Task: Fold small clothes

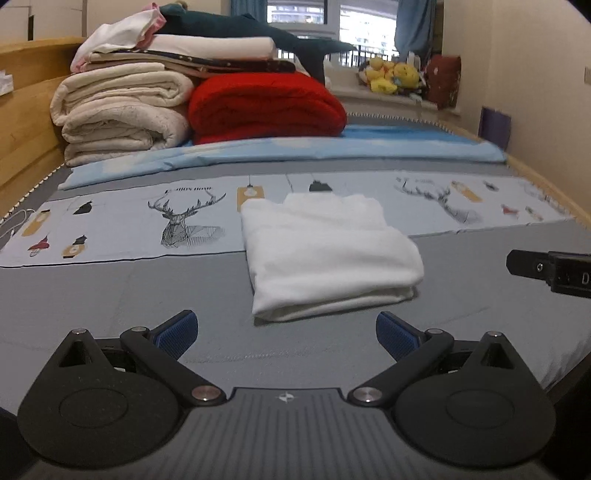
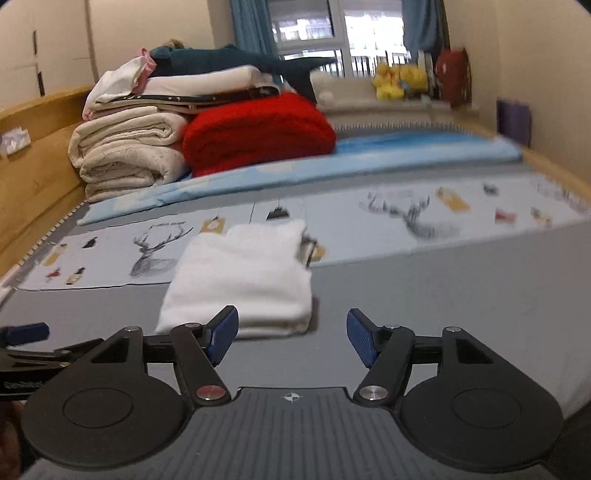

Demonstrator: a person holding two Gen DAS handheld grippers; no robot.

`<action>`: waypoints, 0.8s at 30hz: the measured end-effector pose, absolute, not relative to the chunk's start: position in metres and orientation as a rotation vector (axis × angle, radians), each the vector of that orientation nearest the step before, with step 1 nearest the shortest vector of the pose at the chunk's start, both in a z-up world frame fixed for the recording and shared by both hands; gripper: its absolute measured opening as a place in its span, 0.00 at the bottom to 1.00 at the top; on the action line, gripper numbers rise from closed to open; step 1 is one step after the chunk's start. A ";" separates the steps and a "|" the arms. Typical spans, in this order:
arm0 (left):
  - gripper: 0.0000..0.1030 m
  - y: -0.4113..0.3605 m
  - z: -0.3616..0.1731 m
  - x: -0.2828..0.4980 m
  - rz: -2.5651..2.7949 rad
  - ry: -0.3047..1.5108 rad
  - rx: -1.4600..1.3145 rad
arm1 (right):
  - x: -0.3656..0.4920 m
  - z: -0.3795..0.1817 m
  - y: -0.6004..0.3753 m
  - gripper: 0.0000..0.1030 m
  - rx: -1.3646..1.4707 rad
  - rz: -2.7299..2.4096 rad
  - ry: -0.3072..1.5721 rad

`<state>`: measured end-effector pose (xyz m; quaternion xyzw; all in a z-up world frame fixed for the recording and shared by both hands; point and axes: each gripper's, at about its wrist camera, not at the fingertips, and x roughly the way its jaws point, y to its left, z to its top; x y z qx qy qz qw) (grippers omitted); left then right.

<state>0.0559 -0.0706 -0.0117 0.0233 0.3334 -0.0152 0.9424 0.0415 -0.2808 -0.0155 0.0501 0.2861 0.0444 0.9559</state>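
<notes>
Lying folded on the bed [image 1: 110, 295], a white garment [image 1: 328, 254] sits at twelve o'clock of both grippers.
Left gripper [image 1: 287, 332] and right gripper [image 2: 291, 338] hang spread, empty; squaring loose edges would tidy it.

Ahead of me cream walls [image 1: 535, 122] flank a bright window [image 1: 314, 16] with blue curtains [image 1: 415, 26], beyond the wooden bed frame [image 1: 26, 122].

right view's deer print [image 2: 406, 214] blurred, wardrobe [image 1: 22, 22] cropped

Left gripper [image 1: 287, 334], right gripper [image 2: 292, 339]: black linkage arms, silver rivets, blue ribbed pads [image 1: 397, 334], grey ridged body.
</notes>
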 end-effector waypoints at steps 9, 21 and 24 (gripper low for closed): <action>1.00 -0.061 -0.022 0.066 0.012 0.723 -0.042 | 0.051 -0.025 -0.266 0.67 0.073 0.110 0.621; 1.00 -0.056 -0.021 0.063 0.015 0.715 -0.059 | 0.050 -0.024 -0.258 0.67 0.034 0.112 0.617; 1.00 -0.057 -0.021 0.063 0.011 0.717 -0.053 | 0.049 -0.024 -0.258 0.68 0.029 0.115 0.617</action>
